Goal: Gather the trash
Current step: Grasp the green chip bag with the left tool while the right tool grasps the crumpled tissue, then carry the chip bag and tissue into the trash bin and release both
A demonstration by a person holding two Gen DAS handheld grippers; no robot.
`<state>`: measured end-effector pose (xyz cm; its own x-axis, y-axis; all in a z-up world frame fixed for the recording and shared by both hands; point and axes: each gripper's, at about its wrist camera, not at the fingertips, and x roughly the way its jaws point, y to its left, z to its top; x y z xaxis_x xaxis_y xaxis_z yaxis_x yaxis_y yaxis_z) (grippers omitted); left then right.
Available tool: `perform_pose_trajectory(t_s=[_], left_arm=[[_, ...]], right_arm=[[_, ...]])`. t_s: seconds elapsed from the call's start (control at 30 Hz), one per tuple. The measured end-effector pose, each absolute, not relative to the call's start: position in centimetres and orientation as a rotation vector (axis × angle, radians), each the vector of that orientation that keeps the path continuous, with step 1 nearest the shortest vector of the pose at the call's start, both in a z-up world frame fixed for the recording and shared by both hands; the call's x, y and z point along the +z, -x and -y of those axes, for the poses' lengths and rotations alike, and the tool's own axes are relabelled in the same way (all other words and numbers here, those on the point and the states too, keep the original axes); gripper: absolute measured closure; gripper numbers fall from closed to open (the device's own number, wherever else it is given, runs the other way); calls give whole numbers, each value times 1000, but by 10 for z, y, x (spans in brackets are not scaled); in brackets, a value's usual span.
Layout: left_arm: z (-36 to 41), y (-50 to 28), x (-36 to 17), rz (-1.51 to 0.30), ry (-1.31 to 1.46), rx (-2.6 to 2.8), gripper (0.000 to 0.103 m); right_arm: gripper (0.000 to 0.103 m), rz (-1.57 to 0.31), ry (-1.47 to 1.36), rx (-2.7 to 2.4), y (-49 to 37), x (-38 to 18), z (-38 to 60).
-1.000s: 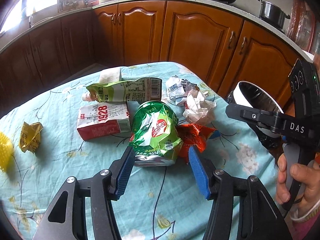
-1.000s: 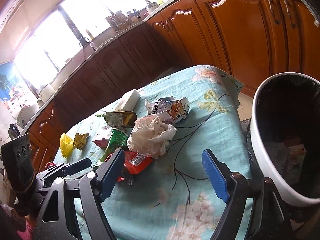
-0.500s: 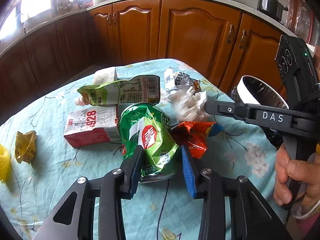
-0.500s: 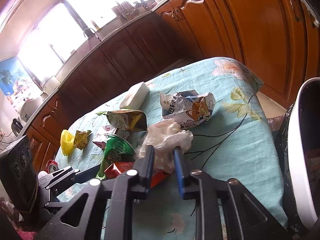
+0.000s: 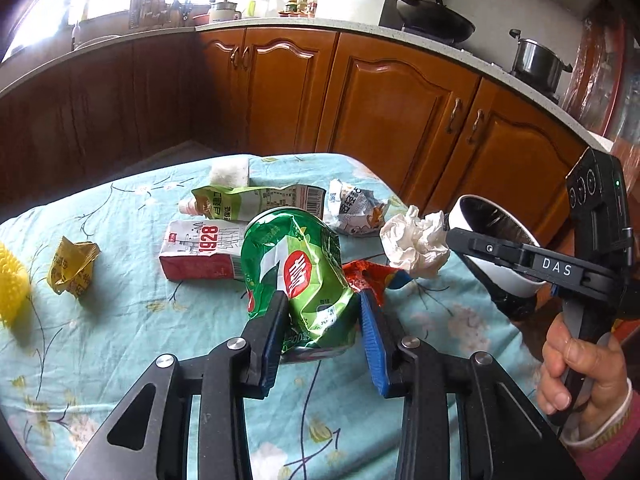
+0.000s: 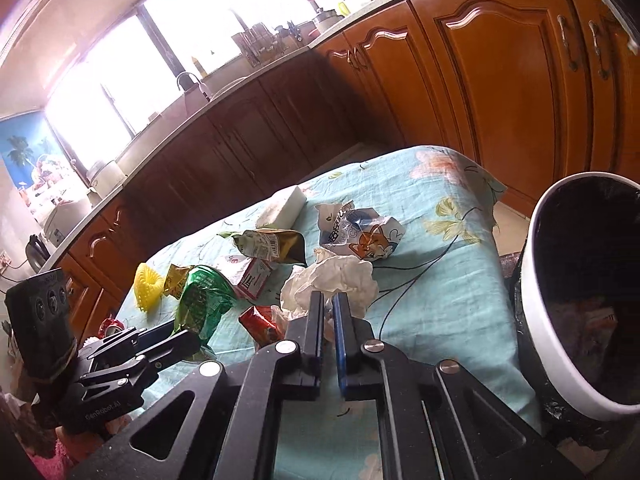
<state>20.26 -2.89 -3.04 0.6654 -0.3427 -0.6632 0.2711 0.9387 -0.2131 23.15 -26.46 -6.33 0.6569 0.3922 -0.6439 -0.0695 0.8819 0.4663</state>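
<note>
My left gripper (image 5: pixel 322 300) is shut on a crushed green can (image 5: pixel 298 264) and holds it just above the blue flowered tablecloth (image 5: pixel 120 320). The can also shows in the right wrist view (image 6: pixel 202 300). My right gripper (image 6: pixel 329 304) is shut on a crumpled white tissue (image 6: pixel 340 280), lifted off the cloth; the tissue shows in the left wrist view (image 5: pixel 416 242) at the right gripper's tip (image 5: pixel 450 236). The white trash bin (image 6: pixel 560 320) with a black liner stands beside the table on the right.
On the cloth lie a red 1928 carton (image 5: pixel 200 254), a green pouch (image 5: pixel 256 202), a cartoon wrapper (image 6: pixel 360 234), a red wrapper (image 6: pixel 260 322), a white sponge (image 6: pixel 282 208), a yellow wrapper (image 5: pixel 74 266) and a yellow ring (image 6: pixel 148 286). Wooden cabinets (image 5: pixel 380 100) stand behind.
Both grippers closed from open: the left on the green can, the right on the tissue. Both items have since been lifted, the tissue moving right.
</note>
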Motion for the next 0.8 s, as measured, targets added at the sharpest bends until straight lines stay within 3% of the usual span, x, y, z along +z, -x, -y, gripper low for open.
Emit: perform_pose_trajectory(t_s=[0.37, 0.8], left_arm=[[60, -176, 2, -706, 80, -452, 69], [121, -187, 3, -712, 8, -567, 69]], right_arm=[[98, -751, -447, 214, -194, -40, 298], [98, -696, -494, 83, -155, -31, 367]])
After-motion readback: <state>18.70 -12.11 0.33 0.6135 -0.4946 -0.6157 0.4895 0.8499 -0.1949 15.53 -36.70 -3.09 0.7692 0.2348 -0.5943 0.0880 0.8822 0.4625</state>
